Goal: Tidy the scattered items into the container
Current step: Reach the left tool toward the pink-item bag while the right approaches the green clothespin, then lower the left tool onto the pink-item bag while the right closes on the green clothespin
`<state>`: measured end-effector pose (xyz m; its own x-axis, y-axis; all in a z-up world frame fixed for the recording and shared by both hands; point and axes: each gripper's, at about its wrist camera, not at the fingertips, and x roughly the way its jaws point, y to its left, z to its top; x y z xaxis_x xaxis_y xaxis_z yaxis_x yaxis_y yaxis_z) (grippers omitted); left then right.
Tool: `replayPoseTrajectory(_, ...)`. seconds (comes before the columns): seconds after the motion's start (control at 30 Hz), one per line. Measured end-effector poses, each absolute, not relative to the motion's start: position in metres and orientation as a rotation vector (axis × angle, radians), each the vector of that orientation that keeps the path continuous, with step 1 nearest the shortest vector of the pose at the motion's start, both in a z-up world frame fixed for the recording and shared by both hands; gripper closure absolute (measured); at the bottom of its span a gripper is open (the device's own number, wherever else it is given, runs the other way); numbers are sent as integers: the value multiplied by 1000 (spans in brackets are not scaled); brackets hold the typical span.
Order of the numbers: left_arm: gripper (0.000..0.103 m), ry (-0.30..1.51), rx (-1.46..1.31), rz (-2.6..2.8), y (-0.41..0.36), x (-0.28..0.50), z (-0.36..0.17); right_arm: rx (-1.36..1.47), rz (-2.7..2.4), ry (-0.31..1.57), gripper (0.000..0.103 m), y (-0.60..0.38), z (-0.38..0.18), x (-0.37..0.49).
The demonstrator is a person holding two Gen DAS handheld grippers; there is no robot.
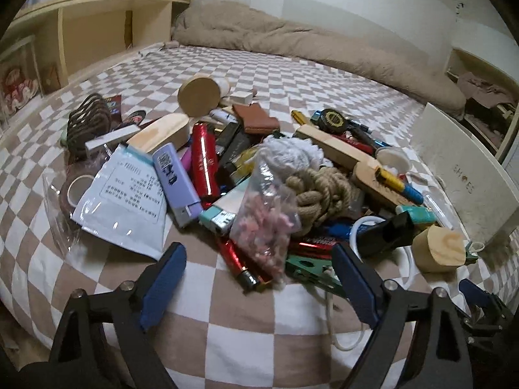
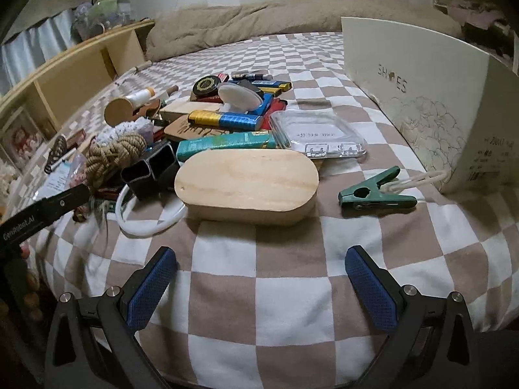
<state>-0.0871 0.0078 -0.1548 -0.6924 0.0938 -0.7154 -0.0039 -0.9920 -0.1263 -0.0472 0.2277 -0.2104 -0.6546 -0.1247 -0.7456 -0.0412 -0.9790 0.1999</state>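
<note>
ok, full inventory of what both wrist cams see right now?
shoe box: 1, cream, right of pile
oval wooden block: 1, pale, front of pile
green clip: 1, beside box, on white cord
clear case: 1, behind block
rope knot: 1, tan, mid-pile
purple lighter: 1, left of centre
red lighter: 1, beside purple
checked sheet: brown-white, under all
left gripper: open
right gripper: open
</note>
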Motion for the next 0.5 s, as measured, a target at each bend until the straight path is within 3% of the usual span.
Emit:
replayPoseTrajectory(0.2,27,-254,-1183,2833,0,-92,-154,1216,-2765,-512,0,243,-207,-46)
replayPoseTrajectory(0.5,38,-246,-1054,2849,3,-84,-144,1152,-2880,-404,2,236,-192,-36)
